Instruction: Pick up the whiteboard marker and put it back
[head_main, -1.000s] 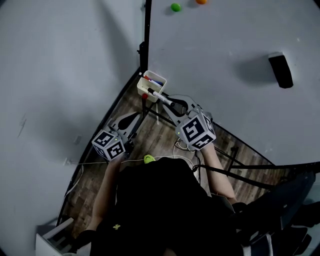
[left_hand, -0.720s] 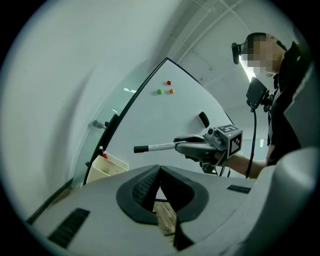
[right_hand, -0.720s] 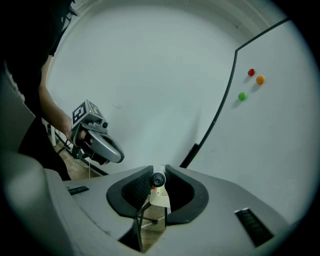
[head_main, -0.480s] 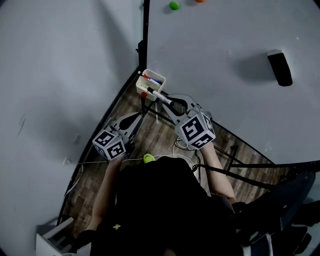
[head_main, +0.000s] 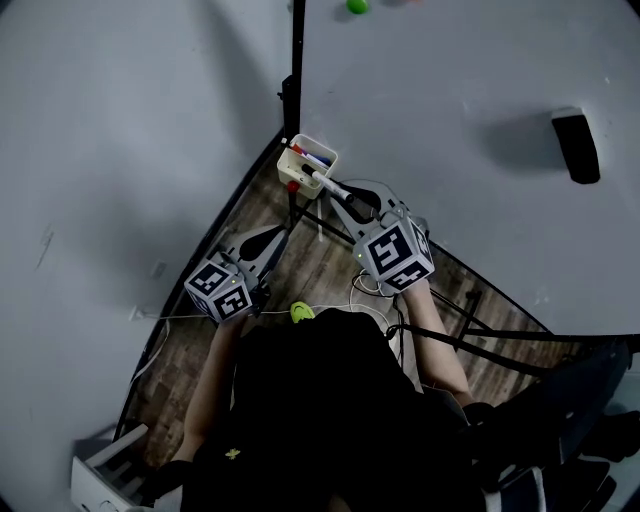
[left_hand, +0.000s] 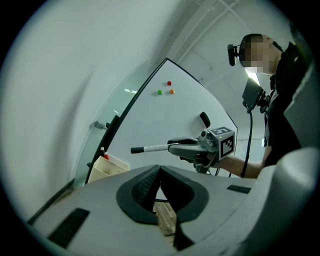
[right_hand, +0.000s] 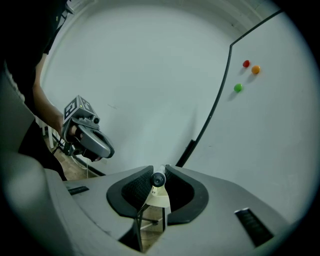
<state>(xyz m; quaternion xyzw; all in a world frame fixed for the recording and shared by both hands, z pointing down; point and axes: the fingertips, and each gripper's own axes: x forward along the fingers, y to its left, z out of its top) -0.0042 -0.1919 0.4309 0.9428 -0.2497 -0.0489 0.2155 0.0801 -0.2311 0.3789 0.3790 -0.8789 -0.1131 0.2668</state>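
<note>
1. Tongs in the right hand pinch the whiteboard marker by its rear end, with a pad pressed on either side of the barrel.
2. The marker is held in the air, its dark tip aimed at the small cream box at the bottom corner of the whiteboard. The tip is near the box's rim but apparently not yet inside.
3. The pick-up looks done. What is left is to lower the marker in beside the other pens and let go.
4. The right forearm reaches forward, with the tongs tipped slightly down toward the box.
5. The left tongs are pressed together with nothing in them. They are held level, off to the left and apart from the box.
</note>
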